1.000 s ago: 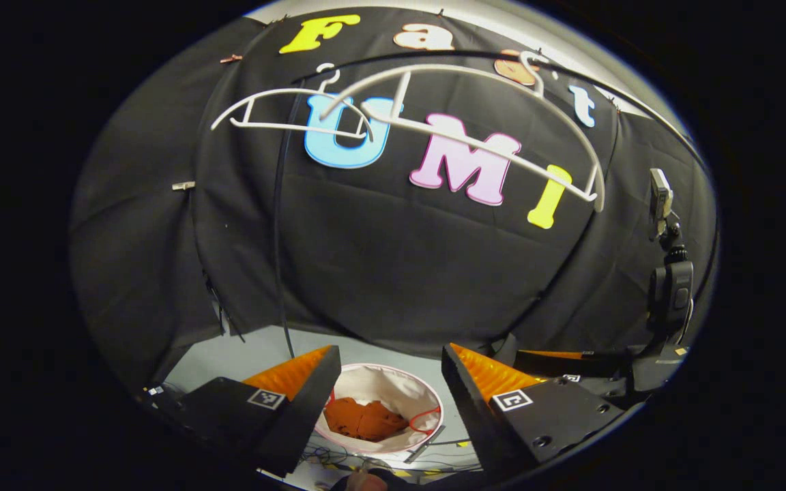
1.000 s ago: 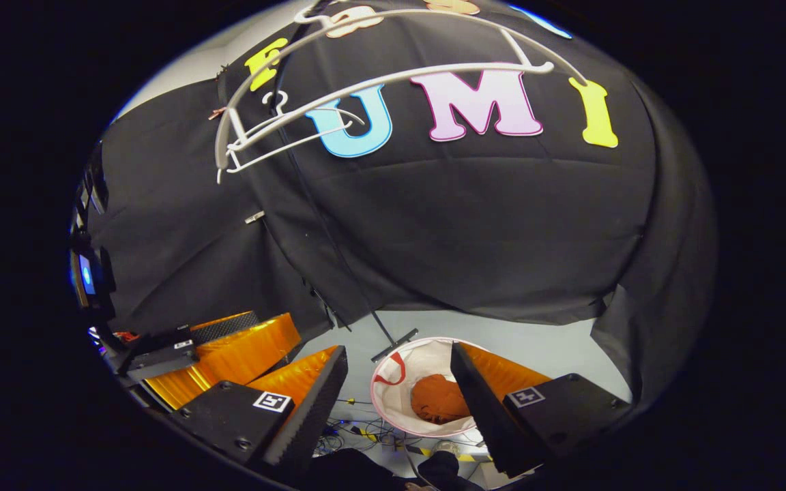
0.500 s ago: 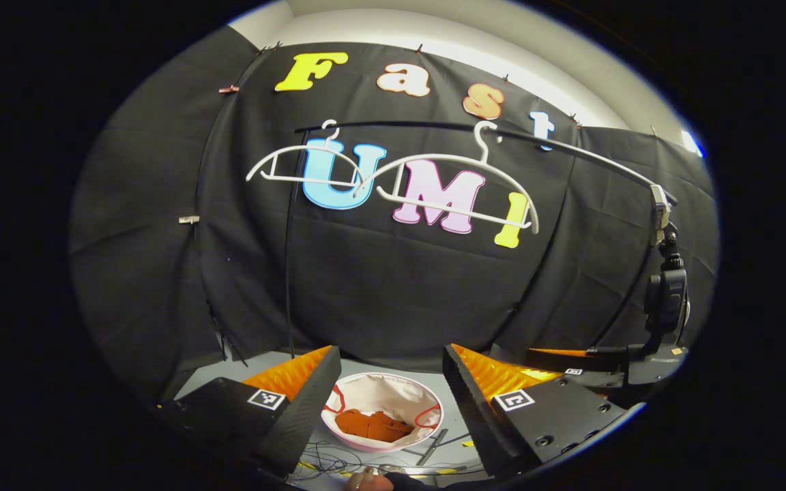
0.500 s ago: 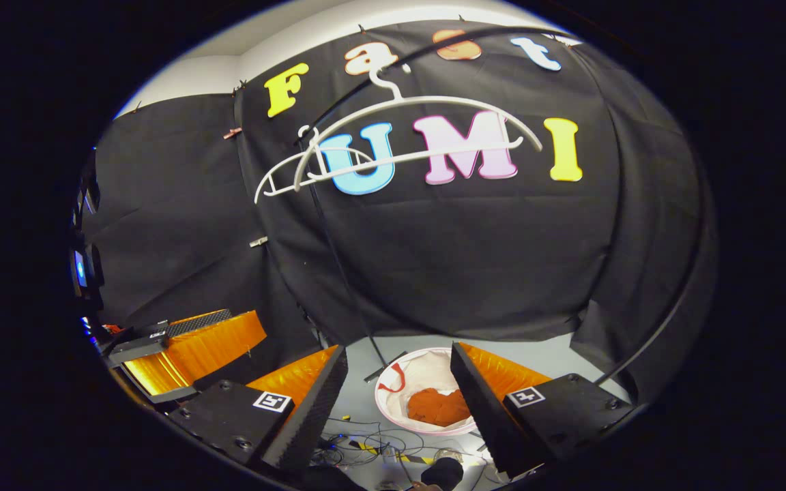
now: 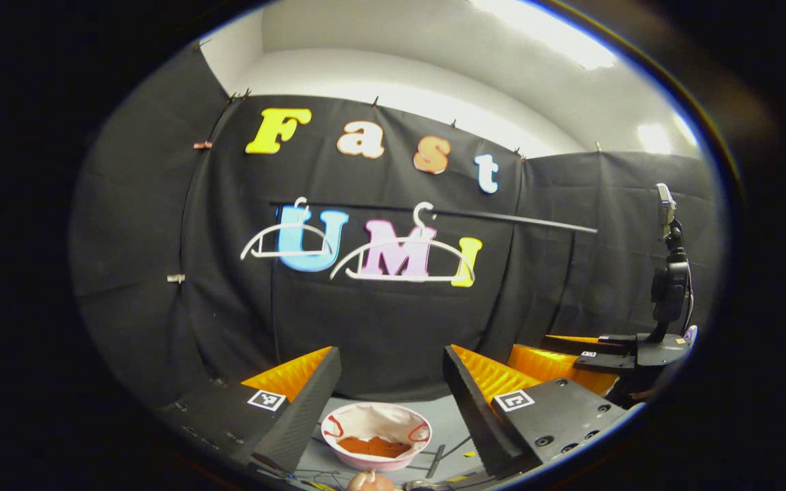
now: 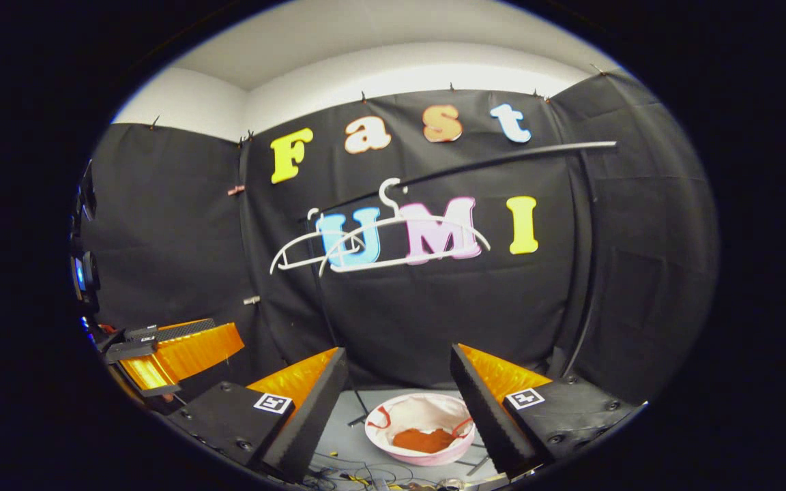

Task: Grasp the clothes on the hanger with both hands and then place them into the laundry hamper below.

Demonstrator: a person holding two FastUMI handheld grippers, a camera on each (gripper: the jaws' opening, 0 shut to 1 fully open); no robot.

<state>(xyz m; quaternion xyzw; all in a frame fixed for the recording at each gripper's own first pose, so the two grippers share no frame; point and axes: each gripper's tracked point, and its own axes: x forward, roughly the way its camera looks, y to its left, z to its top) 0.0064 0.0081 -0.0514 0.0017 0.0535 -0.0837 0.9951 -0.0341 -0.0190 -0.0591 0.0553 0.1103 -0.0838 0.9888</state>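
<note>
In the left gripper view, the left gripper (image 5: 391,382) was seen with its fingers spread wide and nothing held between them; the laundry hamper (image 5: 376,417) was framed low in the gap between the fingertips, with the orange clothes (image 5: 372,447) lying crumpled inside it; the right gripper (image 5: 557,351) was caught beyond the right-hand finger, beside a black camera stand (image 5: 666,300), though its jaw state could not be judged from there. In the right gripper view, the right gripper (image 6: 400,389) was likewise shown parted and empty; the hamper (image 6: 420,412) sat between and below its fingertips, nearer the right-hand finger, with the clothes (image 6: 424,440) in it; the left gripper (image 6: 175,348) was shown off beyond the left-hand finger. The finger pads (image 5: 290,374) were ribbed and orange, set in matte black wedge-shaped bodies. The hamper was round, white-lined, trimmed with red handles. Two thin white hangers (image 5: 403,259) were seen bare on a slim black rail (image 5: 434,215), high above the fingertips.
</note>
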